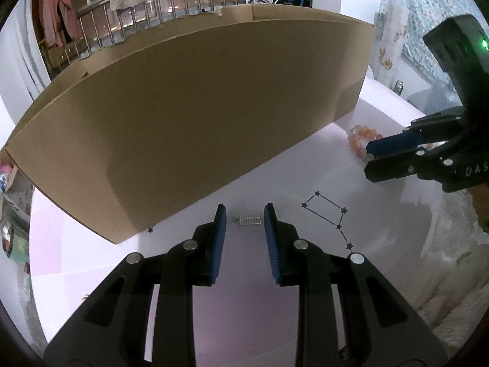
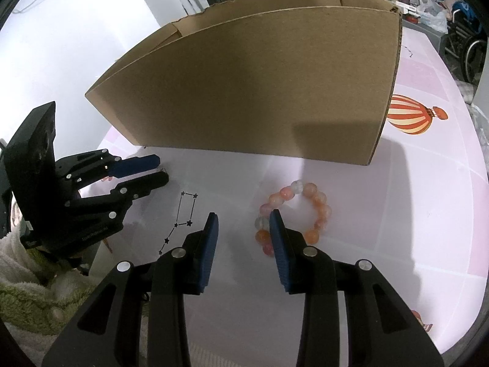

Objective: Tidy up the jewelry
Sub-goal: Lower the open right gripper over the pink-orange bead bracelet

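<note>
Two pieces of jewelry lie on the table (image 1: pixel 171 299) in front of me, one under each of my tongs. My left tongs (image 1: pixel 245 214) are parted and grasp nothing; the small silver charm (image 1: pixel 249 220) lies flat just beyond the tips, in line with the gap, its long axis running across from one pad toward the other. I would judge a short dip forward would put the pads on either side of its ends, though it is thin and flat and may slip.

My right tongs (image 2: pixel 244 220) are likewise parted and empty. The bead bracelet (image 2: pixel 293 217) lies as a ring just right of their centre line, and the right pad covers part of its near-left arc, so I cannot tell whether it touches the beads. That hand is plainly the nearer one for the bracelet.

Behind both pieces stands the cardboard box (image 2: pixel 250 85), its tall near wall close to the charm. Anything bound for the box must be lifted over that wall. Printed stars (image 1: pixel 331 215) mark the table between the two pieces.
</note>
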`<state>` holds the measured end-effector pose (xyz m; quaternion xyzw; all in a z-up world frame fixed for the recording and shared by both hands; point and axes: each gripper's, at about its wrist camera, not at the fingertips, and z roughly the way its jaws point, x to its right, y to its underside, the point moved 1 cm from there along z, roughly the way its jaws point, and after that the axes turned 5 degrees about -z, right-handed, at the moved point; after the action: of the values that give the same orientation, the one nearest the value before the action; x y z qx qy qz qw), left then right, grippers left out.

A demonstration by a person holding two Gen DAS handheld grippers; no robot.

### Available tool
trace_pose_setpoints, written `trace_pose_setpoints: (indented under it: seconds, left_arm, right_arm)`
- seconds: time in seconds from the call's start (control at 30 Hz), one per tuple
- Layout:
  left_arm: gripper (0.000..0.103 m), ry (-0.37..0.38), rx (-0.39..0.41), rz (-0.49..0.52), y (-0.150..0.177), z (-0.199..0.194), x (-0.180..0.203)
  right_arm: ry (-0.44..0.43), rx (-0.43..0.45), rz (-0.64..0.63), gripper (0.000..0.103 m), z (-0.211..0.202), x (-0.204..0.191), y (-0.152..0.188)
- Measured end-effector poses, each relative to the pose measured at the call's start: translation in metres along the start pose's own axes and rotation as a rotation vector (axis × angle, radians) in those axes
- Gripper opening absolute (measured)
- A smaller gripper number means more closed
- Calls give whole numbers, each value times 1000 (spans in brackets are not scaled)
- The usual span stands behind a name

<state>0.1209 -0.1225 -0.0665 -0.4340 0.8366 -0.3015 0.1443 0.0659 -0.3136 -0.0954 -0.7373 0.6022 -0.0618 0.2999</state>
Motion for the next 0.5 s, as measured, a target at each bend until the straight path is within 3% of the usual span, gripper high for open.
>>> trace_pose_setpoints:
  seconds: [0.13, 0.5]
  left_arm:
    - [15, 14, -7, 3, 0, -1, 1]
    - [14, 2, -6, -5, -1, -1, 3]
  right_arm:
    - [1, 1, -2, 35, 0, 1, 0]
    - [5, 2, -2, 35, -1, 2, -1]
